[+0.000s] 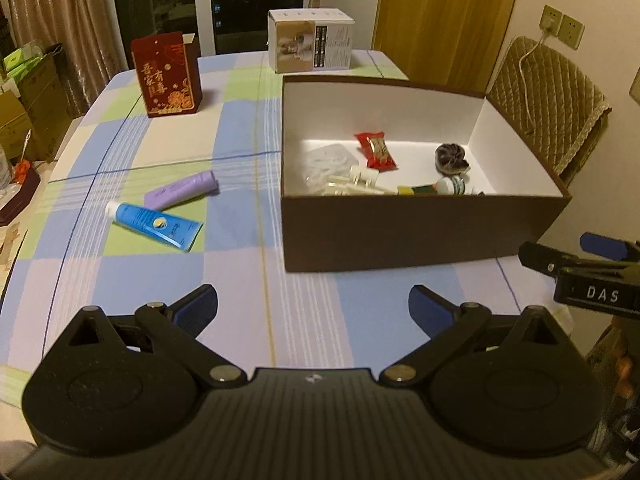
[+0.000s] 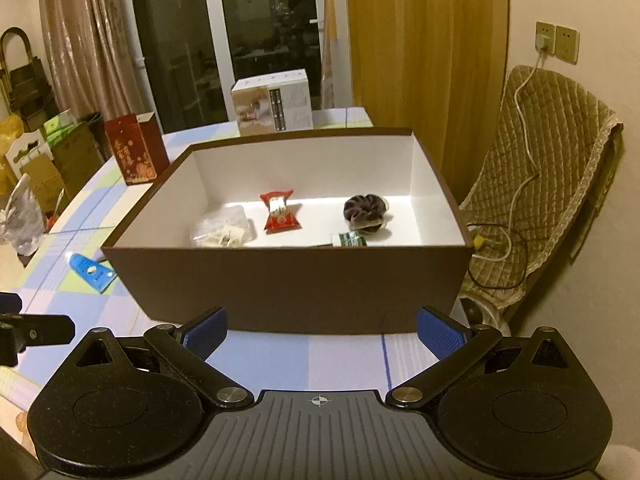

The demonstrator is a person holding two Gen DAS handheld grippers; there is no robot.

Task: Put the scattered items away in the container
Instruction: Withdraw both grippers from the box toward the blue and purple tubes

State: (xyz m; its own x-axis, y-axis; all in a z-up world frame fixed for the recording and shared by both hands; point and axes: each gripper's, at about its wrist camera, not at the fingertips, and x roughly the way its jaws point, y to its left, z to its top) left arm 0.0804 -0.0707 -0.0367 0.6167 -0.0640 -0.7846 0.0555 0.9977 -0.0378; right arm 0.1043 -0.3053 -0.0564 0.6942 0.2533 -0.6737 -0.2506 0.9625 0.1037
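Note:
A brown box with white inside walls stands on the checked tablecloth; in the right wrist view the brown box fills the middle. Inside lie a red snack packet, a dark scrunchie, a clear plastic bag, white clips and a small bottle. Left of the box on the cloth lie a blue tube and a purple tube. My left gripper stands open over the cloth, near the box's front. My right gripper is open before the box wall, holding nothing.
A red gift box and a white carton stand at the far side of the table. A quilted chair with a white cable stands right of the box. Cardboard boxes crowd the floor at left.

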